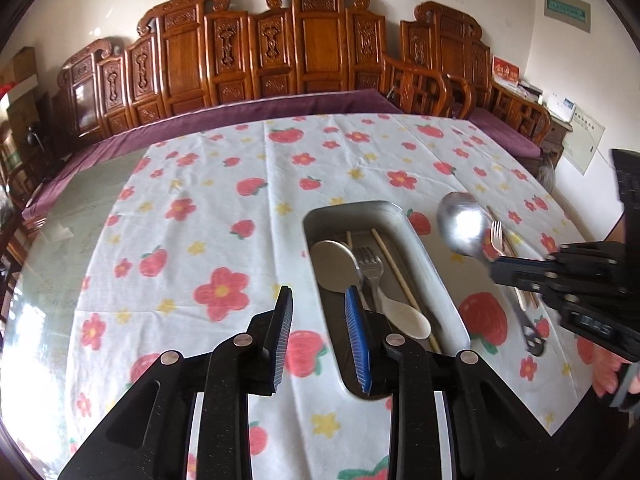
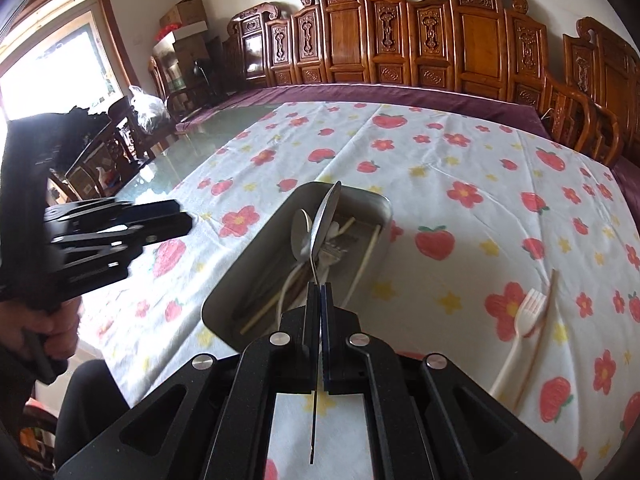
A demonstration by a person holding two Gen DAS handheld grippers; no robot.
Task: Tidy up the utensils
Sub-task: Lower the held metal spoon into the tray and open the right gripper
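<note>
Carved wooden chair backs (image 1: 316, 40) line the far wall at twelve o'clock, behind a purple cushion strip and a glass-topped table (image 1: 60, 248) draped with a white cotton cloth (image 1: 224, 208) printed with red flowers and strawberries.

Seen from the left wrist, the left gripper (image 1: 320, 332) sits at six o'clock, its ribbed pads parted with nothing between them, over the cloth and the near left rim of the tray. Just right of centre lies a rectangular metal tray (image 1: 436, 280) with rounded corners. It holds a round metal spoon (image 1: 334, 266), a steel fork (image 1: 370, 268), a cream plastic spoon (image 1: 408, 318) and thin wooden chopsticks (image 1: 394, 268). At three o'clock the right gripper (image 1: 500, 270) is clamped on the handle of a large shiny metal spoon (image 1: 460, 224), held above the cloth beside the tray. Beneath it on the cloth rest a white plastic fork (image 1: 497, 236) and another chopstick (image 1: 510, 240).

From the right wrist, the held spoon's bowl stands edge-on over the tray.
</note>
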